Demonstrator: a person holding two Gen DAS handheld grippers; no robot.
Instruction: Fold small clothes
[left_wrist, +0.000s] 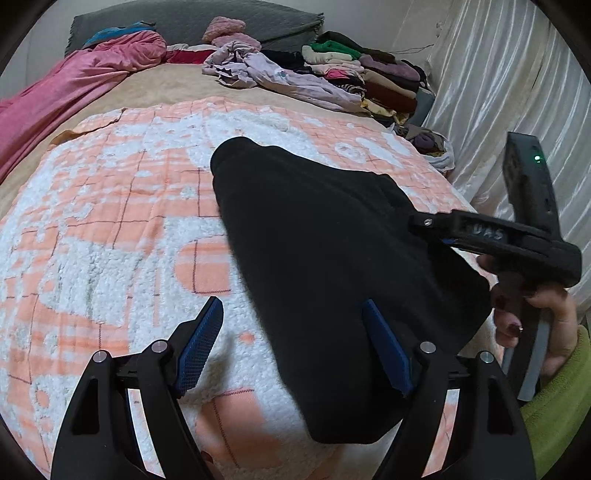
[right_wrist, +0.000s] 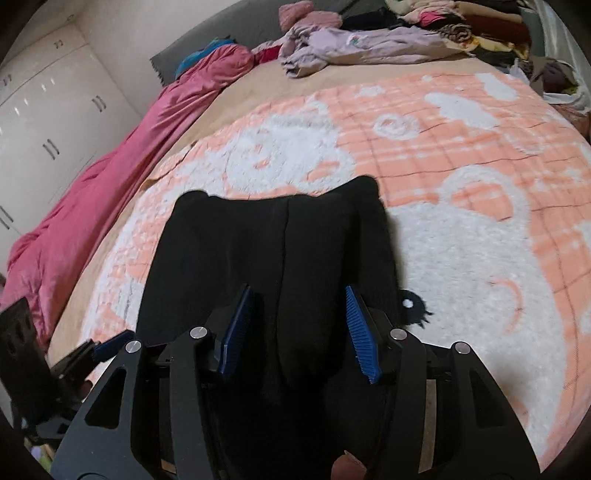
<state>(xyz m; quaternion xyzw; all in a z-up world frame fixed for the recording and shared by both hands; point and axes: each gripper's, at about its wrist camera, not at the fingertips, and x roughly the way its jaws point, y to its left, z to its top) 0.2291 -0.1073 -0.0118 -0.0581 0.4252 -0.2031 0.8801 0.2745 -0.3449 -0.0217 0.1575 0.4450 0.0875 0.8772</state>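
A black garment (left_wrist: 332, 258) lies folded lengthwise on the orange and white blanket (left_wrist: 110, 221). My left gripper (left_wrist: 295, 343) stands open at its near end. The left pad is over the blanket and the right pad over the cloth, and neither presses on it. In the right wrist view the same black garment (right_wrist: 280, 243) stretches away from my right gripper (right_wrist: 299, 328). Its blue pads stand apart over a ridge of the cloth without pinching it. From the left wrist view the right gripper (left_wrist: 436, 232) sits at the garment's right edge, held by a hand (left_wrist: 546, 314) in a green sleeve.
A lilac garment (left_wrist: 280, 77) lies crumpled at the far side of the bed, beside a pile of mixed clothes (left_wrist: 369, 70). A pink quilt (right_wrist: 92, 192) runs along the left edge. A white curtain (left_wrist: 498, 92) hangs on the right and white cupboards (right_wrist: 44, 122) stand beyond the bed.
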